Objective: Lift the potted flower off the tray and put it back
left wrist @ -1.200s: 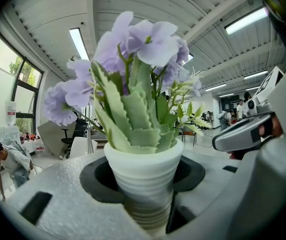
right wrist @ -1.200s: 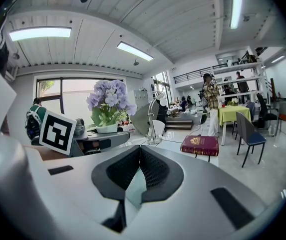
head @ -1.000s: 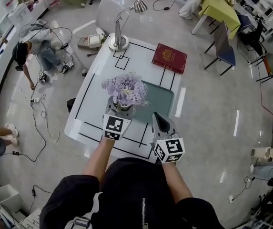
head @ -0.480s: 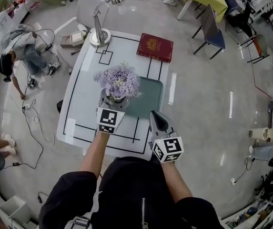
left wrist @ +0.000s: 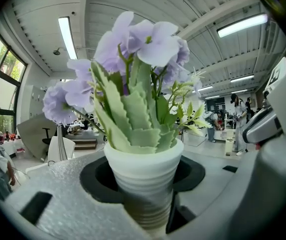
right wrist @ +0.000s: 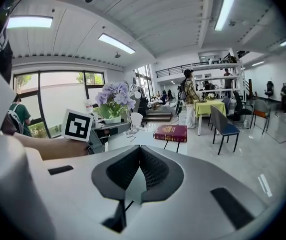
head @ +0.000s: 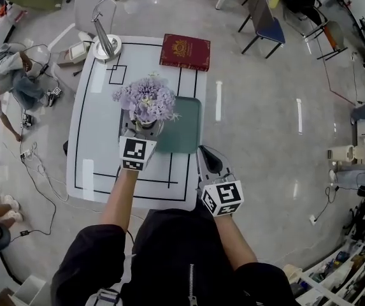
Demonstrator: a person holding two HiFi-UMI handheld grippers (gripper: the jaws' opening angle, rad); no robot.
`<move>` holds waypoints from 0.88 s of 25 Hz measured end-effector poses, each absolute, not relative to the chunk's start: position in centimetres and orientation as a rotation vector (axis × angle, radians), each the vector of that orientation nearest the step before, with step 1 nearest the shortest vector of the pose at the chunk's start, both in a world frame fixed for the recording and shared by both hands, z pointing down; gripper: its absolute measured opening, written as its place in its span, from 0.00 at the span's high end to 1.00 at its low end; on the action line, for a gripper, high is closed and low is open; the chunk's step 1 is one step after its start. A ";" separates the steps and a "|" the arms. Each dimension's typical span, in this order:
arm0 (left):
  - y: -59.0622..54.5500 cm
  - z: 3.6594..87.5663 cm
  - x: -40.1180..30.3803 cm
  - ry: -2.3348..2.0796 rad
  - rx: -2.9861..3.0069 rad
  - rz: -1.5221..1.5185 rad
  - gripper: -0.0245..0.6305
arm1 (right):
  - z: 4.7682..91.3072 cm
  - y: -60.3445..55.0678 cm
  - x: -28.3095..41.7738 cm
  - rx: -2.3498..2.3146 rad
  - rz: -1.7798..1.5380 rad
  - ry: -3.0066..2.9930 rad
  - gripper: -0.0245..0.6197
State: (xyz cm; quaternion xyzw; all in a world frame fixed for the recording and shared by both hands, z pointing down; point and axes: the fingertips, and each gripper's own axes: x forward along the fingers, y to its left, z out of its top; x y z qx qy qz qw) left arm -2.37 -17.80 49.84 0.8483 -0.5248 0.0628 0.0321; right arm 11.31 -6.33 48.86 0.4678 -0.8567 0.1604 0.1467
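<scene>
The left gripper (head: 141,131) is clamping the potted flower (head: 145,101) by its pot (left wrist: 143,171). The pot is a white, ribbed, tapering cup sitting between the grey jaws, and saw-edged green leaves and soft lilac blooms are rising above the fingers. The pot seems to be hanging clear of the tray, so the lift looks done and the setting-down is left. The flat, matte green tray (head: 185,129) is lying just right of and beyond those fingers. The right gripper (right wrist: 139,156) is hovering empty, its ribbed black pads meeting tip to tip.
</scene>
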 end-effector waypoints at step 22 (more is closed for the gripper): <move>-21.4 55.1 0.6 -1.570 2.667 0.283 0.61 | 51.2 -7.1 14.8 1.403 0.518 -2.356 0.95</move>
